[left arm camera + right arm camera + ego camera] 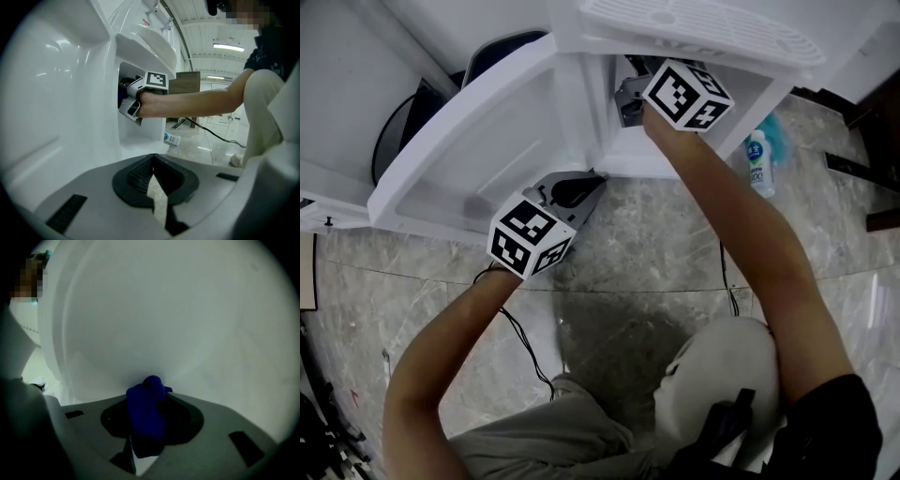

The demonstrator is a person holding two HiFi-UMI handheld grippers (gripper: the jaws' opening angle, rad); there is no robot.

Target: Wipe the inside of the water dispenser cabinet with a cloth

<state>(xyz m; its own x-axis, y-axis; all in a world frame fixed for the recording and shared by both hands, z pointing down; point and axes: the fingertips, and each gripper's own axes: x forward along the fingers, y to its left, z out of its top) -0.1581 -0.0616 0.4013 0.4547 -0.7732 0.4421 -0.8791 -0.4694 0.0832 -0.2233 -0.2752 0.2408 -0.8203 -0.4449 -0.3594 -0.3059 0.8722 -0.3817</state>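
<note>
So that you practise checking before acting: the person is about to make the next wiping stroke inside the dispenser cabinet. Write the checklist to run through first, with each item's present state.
1. Grip: ok, the blue cloth is clamped in the right gripper.
2. Position: ok, that gripper is inside the cabinet, facing the white inner wall.
3. Cloth pressed on the wall: cannot tell.
4. Access: ok, the cabinet door stands wide open.
5. Other hand: ok, the left gripper is shut on nothing, outside by the door.
6. Clutter: ok, the bottle is on the floor beside the dispenser, outside the cabinet.
</note>
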